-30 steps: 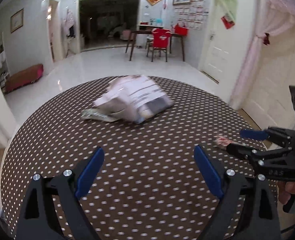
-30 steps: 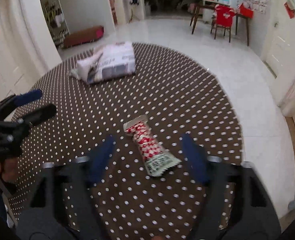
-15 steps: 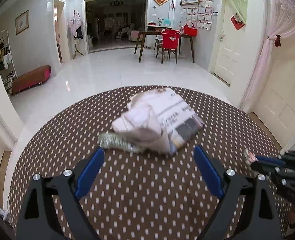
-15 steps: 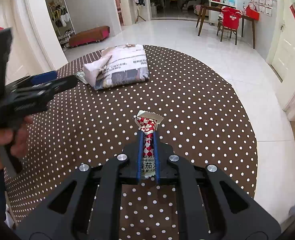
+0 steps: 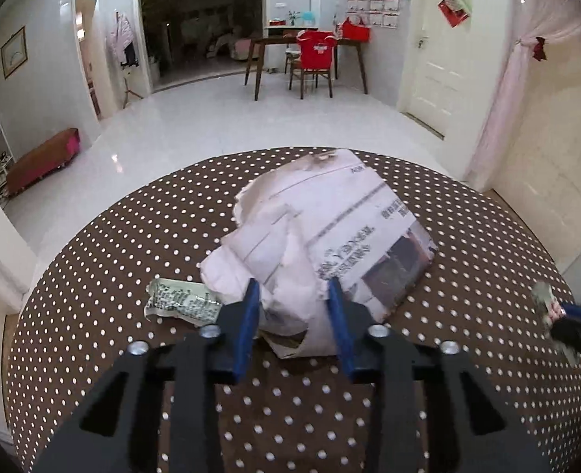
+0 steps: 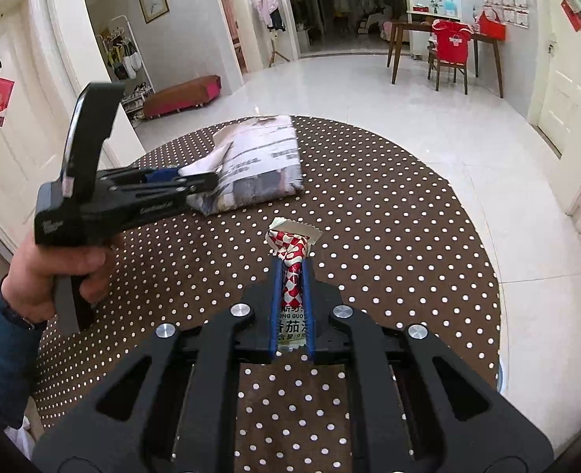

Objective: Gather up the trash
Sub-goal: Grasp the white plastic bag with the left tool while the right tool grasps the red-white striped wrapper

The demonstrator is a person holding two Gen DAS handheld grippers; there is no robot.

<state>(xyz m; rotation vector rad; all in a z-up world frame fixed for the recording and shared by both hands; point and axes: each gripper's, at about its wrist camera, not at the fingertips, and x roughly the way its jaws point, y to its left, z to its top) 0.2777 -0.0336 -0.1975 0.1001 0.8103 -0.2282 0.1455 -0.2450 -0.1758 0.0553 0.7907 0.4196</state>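
A crumpled newspaper [image 5: 329,228] lies on the round brown polka-dot table [image 5: 132,236]. My left gripper [image 5: 292,295] has its jaws closing on the paper's near crumpled corner, and the blue pads touch it on both sides. The right wrist view shows the same left gripper [image 6: 207,181] pinching the newspaper [image 6: 262,165] at its corner. My right gripper [image 6: 290,272] is shut on a red-and-white checked snack wrapper [image 6: 292,244], held just above the table [image 6: 388,236]. At the right edge of the left wrist view appear the right gripper [image 5: 566,315] and the wrapper [image 5: 544,301].
A flat silvery printed wrapper [image 5: 180,303] lies on the table beside the newspaper's left corner. A person's hand [image 6: 54,272] in a blue sleeve grips the left tool. Beyond the table are white floor, a low bench [image 5: 42,161], and a wooden table with a red chair [image 5: 314,59].
The left gripper moved forward to the newspaper and narrowed its jaws around the near corner. The right gripper closed on the checked wrapper and raised it a little off the table.
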